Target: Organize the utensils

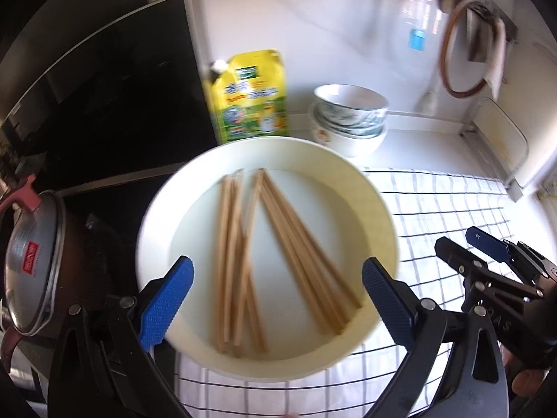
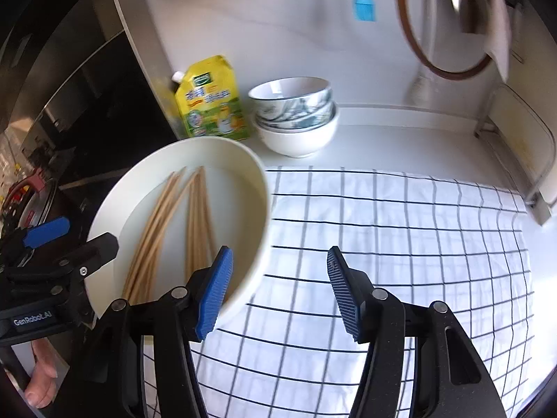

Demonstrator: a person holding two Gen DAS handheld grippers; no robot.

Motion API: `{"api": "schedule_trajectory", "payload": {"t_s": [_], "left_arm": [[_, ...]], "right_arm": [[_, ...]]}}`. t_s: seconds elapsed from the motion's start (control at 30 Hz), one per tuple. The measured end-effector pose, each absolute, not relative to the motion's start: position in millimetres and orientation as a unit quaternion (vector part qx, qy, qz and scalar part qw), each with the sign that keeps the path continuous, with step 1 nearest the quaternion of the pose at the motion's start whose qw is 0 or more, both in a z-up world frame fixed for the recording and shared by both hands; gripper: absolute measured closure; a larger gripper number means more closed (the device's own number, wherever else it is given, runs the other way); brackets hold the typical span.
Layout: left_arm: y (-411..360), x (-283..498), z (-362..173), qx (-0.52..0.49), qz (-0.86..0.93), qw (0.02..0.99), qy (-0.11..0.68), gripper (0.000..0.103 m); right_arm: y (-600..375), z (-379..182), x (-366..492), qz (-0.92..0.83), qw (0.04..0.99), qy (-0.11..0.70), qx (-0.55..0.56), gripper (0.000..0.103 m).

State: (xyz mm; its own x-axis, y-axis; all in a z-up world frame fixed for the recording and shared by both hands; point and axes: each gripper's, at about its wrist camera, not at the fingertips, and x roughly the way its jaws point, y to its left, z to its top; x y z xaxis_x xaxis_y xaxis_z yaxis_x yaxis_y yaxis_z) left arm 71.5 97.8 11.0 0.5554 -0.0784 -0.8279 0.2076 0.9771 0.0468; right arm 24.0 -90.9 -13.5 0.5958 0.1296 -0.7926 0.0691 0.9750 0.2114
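The left wrist view looks straight down into a wide white bowl (image 1: 268, 257) holding two loose bundles of wooden chopsticks (image 1: 275, 254) that fan apart toward the near rim. It alone shows a lidded pot (image 1: 33, 261) with red handles on the dark stovetop (image 1: 104, 104) at the left, and a blurred hand at the top edge. The right wrist view sees the same bowl (image 2: 250, 181) from the side, at its left, with the chopsticks (image 2: 167, 223) inside, and it alone shows the full spread of the white checked cloth (image 2: 400, 244) lying on the counter (image 2: 400, 146).

Both views share the yellow refill pouch (image 1: 249, 97) standing against the wall, with a stack of patterned bowls (image 1: 350, 118) just beside it, and a round wooden-rimmed lid (image 1: 463, 48) hanging at the upper right.

The left gripper (image 1: 276, 299) stands wide open, its blue pads (image 1: 167, 303) flanking the bowl on either side; whether they touch the rim cannot be told through the blur. It holds nothing between them but the view of the bowl.

The right gripper (image 2: 278, 292) is about half open and holds nothing. Its left pad (image 2: 214, 292) overlaps the bowl's near rim in the picture, while the other pad hangs over the bare cloth. A person's fingers (image 2: 41, 383) show under the left gripper's black body at the lower left of the right wrist view.
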Motion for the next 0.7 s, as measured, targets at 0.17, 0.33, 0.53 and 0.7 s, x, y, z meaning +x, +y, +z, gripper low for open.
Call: {"api": "schedule_trajectory", "payload": {"t_s": [0.17, 0.33, 0.53, 0.7], "left_arm": [[34, 60, 12, 0.096, -0.148, 0.871, 0.458, 0.007], [-33, 51, -16, 0.094, -0.197, 0.855, 0.470, 0.007], [-83, 63, -82, 0.040, -0.197, 0.842, 0.500, 0.007], [-98, 77, -116, 0.037, -0.174, 0.849, 0.498, 0.007]], "right_arm": [[-161, -37, -1, -0.073, 0.881, 0.447, 0.137, 0.038], [-218, -74, -10, -0.130, 0.866, 0.464, 0.132, 0.030], [-262, -112, -10, -0.159, 0.856, 0.472, 0.134, 0.030], [-282, -133, -1, -0.169, 0.852, 0.473, 0.146, 0.030]]}}
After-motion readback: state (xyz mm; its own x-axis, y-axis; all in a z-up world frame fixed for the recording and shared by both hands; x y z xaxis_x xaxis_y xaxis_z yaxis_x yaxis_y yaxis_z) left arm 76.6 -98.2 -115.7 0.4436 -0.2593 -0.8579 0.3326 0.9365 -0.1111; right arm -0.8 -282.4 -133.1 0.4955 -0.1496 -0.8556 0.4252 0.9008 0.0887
